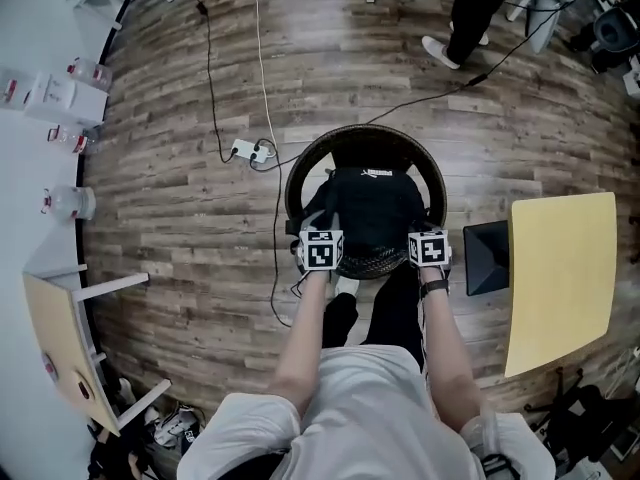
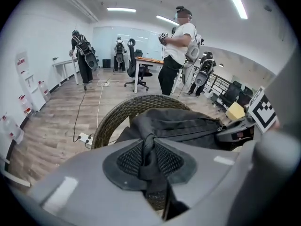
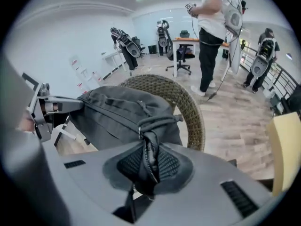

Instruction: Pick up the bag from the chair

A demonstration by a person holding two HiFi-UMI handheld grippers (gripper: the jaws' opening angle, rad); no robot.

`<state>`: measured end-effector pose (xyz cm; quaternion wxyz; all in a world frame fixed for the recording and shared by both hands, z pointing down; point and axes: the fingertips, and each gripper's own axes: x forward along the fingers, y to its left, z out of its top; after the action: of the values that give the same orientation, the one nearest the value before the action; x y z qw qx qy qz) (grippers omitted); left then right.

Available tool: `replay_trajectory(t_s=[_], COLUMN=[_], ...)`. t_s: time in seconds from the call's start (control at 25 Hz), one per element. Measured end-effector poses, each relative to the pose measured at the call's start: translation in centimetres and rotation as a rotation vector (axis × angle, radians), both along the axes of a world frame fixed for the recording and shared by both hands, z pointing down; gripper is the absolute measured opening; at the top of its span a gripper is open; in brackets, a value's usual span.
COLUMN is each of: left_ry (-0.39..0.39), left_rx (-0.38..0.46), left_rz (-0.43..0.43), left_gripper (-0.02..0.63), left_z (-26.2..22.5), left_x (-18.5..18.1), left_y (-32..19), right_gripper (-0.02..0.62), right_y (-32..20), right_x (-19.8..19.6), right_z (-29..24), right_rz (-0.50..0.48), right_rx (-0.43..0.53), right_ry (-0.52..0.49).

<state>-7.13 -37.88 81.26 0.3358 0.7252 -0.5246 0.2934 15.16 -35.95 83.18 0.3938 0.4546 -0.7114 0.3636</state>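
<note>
On your right: yellow tabletop (image 1: 560, 278), black box (image 1: 487, 258) by its left edge. Power strip (image 1: 250, 151) w/ cables (image 1: 210, 78) on wood floor (image 1: 170, 218) ahead; bottles (image 1: 68, 203) on white desk (image 1: 25, 168) at left.

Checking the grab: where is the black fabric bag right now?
Centre of the head view, the black fabric bag is over the round wicker chair, its near side pinched in the left tongs and the right tongs.

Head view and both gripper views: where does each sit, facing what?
Head view: on the person's head, steeply down on black bag, wicker chair; forearms, left gripper, right gripper show.
Left gripper view: on that gripper, along jaws shut on bag strap.
Right gripper view: likewise, shut on another bag strap.
Shared: bag, chair.
</note>
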Motion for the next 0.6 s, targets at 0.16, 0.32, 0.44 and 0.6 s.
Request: replay_trajectory(t_s=[0.16,0.32,0.44,0.6], left_ry=[0.001,0.024,0.031,0.038], left_rx=[0.065,0.155,0.218,0.302], left_rz=[-0.008,-0.029,-0.021,-0.027], left_gripper=[0.069,0.069,0.069,0.069], left_z=[-5.6,-10.8,-14.4,-18.7], left_x=[1.0,1.1,0.6,-0.3], left_y=[-0.3,-1.6,-2.9,-4.5], right_gripper=[0.044,0.044,0.044,0.044], right_y=[-0.9,-2.1,-2.4,-3.6], right_x=[0.6,0.7,0.3,-0.5], right_z=[-6.0,-11.3,-14.9,-19.2], right_rz=[0.065,0.133,0.165,0.166], right_rx=[0.11,0.218,0.281,0.368], right_ry=[0.029,0.017,-0.004,-0.015])
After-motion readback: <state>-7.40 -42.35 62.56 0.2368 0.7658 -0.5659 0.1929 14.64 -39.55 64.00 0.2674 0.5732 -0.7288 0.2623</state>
